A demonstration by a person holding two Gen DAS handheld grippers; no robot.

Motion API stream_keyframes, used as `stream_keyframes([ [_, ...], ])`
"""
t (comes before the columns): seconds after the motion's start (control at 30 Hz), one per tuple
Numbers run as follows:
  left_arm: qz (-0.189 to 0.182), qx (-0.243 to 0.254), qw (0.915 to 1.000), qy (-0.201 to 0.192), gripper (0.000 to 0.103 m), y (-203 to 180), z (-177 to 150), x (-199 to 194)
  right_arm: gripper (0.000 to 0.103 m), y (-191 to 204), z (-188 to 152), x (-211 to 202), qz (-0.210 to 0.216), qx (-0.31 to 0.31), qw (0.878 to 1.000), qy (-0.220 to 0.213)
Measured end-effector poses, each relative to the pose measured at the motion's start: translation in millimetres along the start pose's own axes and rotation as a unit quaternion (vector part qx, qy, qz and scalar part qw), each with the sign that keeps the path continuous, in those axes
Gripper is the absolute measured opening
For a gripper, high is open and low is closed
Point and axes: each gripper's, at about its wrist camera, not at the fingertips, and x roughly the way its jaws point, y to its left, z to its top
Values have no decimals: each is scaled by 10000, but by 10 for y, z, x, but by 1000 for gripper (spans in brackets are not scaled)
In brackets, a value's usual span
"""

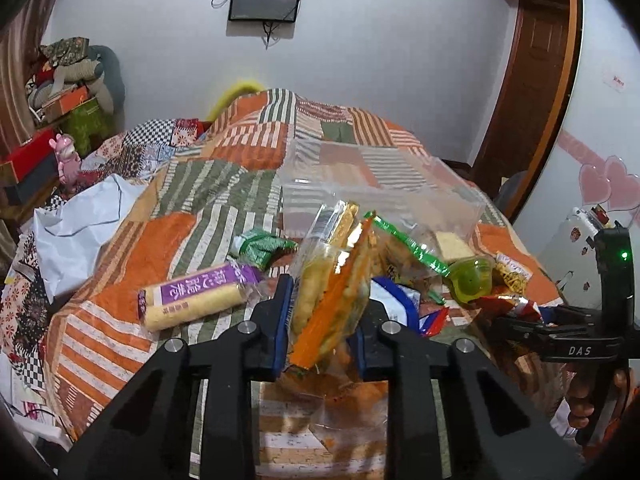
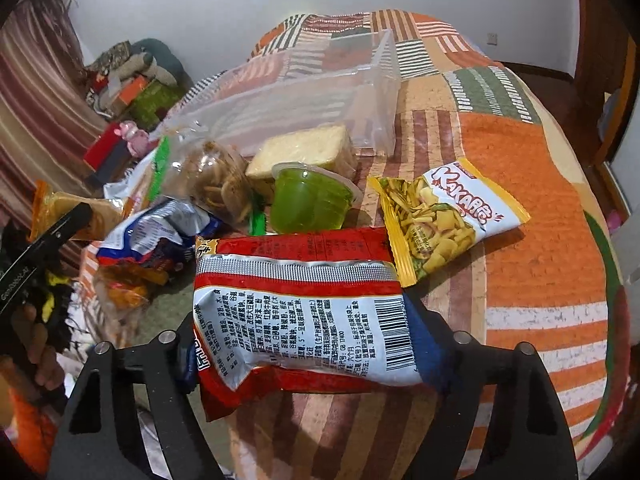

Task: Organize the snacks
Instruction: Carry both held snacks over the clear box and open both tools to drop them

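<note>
My left gripper point(image 1: 322, 320) is shut on an orange and clear packet of snack sticks point(image 1: 332, 280), held above the quilt. My right gripper point(image 2: 312, 344) is shut on a red and silver snack packet point(image 2: 296, 308), its printed back facing up. A clear plastic bin point(image 2: 320, 80) lies on the bed behind the snack pile; it also shows in the left wrist view point(image 1: 380, 196). Loose on the quilt are a green jelly cup point(image 2: 308, 200), a yellow Kakabe packet point(image 2: 444, 212), a bread slice point(image 2: 304, 148), a clear bag of fried sticks point(image 2: 208, 176) and a purple-labelled roll point(image 1: 196, 296).
A patchwork quilt point(image 2: 540, 240) covers the bed. A blue and silver packet point(image 2: 156, 232) and a green packet point(image 1: 264, 246) lie in the pile. A white bag point(image 1: 80, 232) sits at the left. Boxes and clothes point(image 1: 68, 92) stack by the wall; a wooden door point(image 1: 536, 72) stands right.
</note>
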Motion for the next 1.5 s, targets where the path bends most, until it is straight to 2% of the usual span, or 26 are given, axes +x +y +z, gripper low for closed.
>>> stream_keyframes([
  [0.2,-34,46,9998,-198,23,-34,73,-145,75,121,-14,-113,152,-118,9996,-212],
  [0.63,-167,112,9974,-686,23,-88,369,-343,75,329,267,-461,-6,-567,9934,-997],
  [1.0,-111,318,9949,-946,23,-142,673,-217,75,370,637,-556,-208,-685,9846,-1596],
  [1.5,-85,587,9928,-1039,23,-245,1068,220,75,373,1088,-404,-304,-763,9796,-1837],
])
